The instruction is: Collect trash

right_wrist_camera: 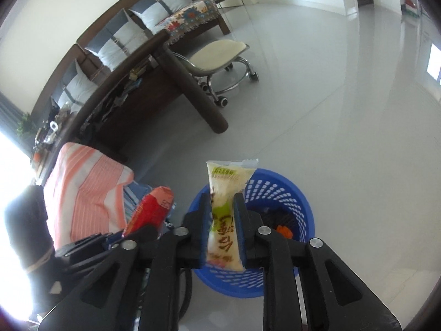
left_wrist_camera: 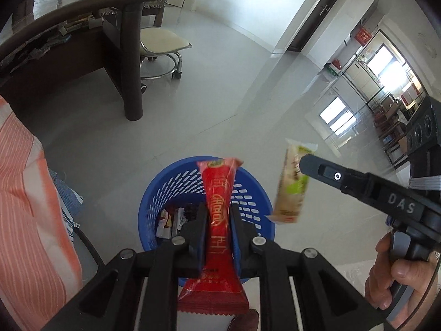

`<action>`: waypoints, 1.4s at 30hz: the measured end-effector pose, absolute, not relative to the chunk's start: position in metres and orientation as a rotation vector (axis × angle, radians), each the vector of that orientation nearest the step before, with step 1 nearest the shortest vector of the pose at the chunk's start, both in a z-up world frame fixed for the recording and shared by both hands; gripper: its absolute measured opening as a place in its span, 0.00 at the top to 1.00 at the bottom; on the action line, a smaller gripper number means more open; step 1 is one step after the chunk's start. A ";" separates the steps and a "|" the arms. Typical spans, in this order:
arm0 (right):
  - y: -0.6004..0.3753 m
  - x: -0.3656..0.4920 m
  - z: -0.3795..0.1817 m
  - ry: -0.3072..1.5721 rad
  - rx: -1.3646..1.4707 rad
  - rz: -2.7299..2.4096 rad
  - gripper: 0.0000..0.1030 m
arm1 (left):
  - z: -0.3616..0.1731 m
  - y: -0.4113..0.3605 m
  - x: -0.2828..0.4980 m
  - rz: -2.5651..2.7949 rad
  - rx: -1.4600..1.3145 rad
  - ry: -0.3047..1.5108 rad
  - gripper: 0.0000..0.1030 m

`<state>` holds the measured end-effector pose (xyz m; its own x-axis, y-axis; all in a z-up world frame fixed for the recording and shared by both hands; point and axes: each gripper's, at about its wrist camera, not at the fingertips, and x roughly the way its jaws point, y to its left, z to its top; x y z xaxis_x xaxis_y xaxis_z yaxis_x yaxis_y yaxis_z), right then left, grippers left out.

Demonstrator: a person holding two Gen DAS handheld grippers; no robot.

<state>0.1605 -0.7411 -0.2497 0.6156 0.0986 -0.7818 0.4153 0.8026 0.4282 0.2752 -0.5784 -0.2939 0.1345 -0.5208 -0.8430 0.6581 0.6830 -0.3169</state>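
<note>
Blue plastic basket (left_wrist_camera: 154, 201) is sitting on the shiny floor (left_wrist_camera: 220, 88), holding a few scraps of trash (left_wrist_camera: 171, 220). The left claw (left_wrist_camera: 217, 215) is squeezing a red wrapper (left_wrist_camera: 217, 209) right above it. The right claw (right_wrist_camera: 223, 209) is pinching a cream and green wrapper (right_wrist_camera: 223, 220) over the basket's near rim.

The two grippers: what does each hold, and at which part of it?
The left gripper pinches the red wrapper across its middle. The right gripper pinches the cream-and-green wrapper across its middle.
</note>
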 end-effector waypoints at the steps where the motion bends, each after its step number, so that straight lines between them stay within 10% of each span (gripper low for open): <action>1: -0.745 0.161 -0.254 0.898 0.641 -0.207 0.48 | -0.297 -0.582 0.273 -0.854 0.162 1.155 0.63; 11: -0.752 0.122 -0.227 0.842 0.613 -0.318 0.00 | -0.227 -0.559 0.226 -0.791 0.195 0.833 0.36; 13: -0.745 0.105 -0.210 0.828 0.588 -0.345 0.00 | -0.200 -0.539 0.201 -0.790 0.197 0.744 0.14; 42: -0.544 -0.103 -0.098 0.843 0.282 -0.460 0.00 | -0.147 -0.391 0.038 -0.630 0.348 0.878 0.12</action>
